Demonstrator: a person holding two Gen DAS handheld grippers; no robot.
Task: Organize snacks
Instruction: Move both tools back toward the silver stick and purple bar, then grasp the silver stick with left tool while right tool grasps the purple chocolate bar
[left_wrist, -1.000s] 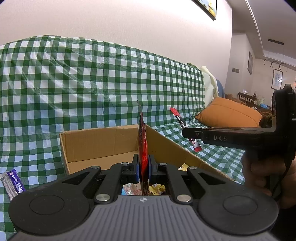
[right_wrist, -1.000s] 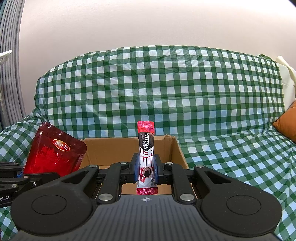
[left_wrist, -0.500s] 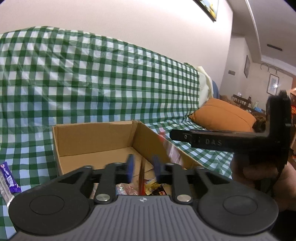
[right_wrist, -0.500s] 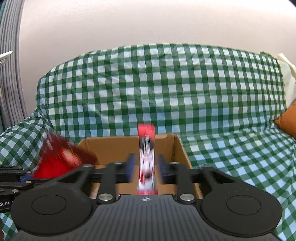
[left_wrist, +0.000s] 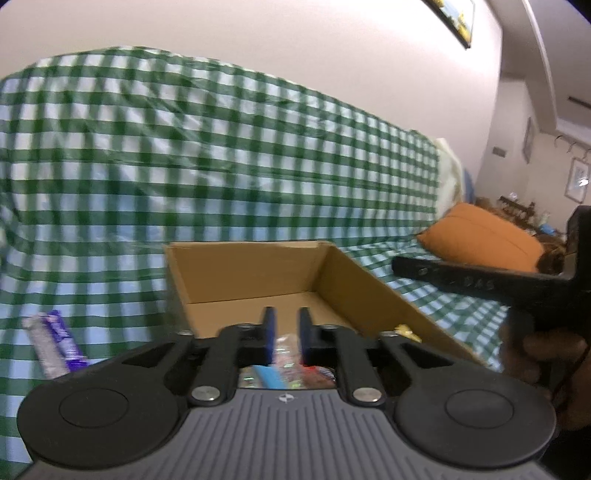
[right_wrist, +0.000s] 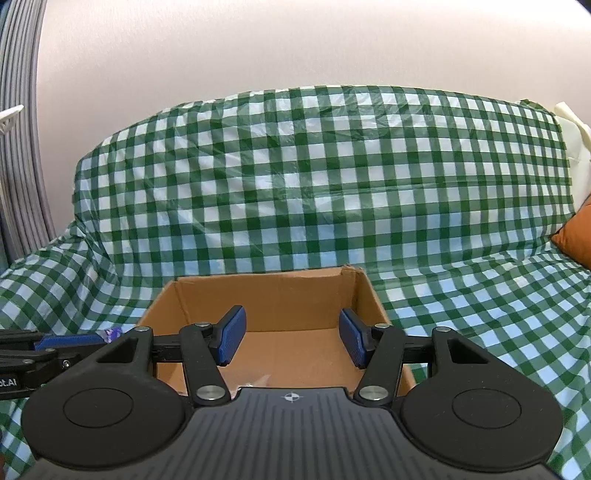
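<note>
Both grippers, left gripper (left_wrist: 284, 334) and right gripper (right_wrist: 290, 339), gape empty; you pinch the light, crinkly purple snack (left_wrist: 55, 343) mid-pack.

A green-and-white checked cloth (right_wrist: 325, 177) lies beyond the claw. The box (right_wrist: 266, 299) ahead of the claw is plain brown cardboard. The right claw (right_wrist: 291, 338) is black with blue pads (right_wrist: 232, 332); the left claw (left_wrist: 286, 332) is coloured the same. A purple and silvery wrapper (left_wrist: 55, 343) lies left of the left claw, an orange cushion (left_wrist: 480, 236) far to its right. The wall (right_wrist: 295, 44) is pale pinkish white.
</note>
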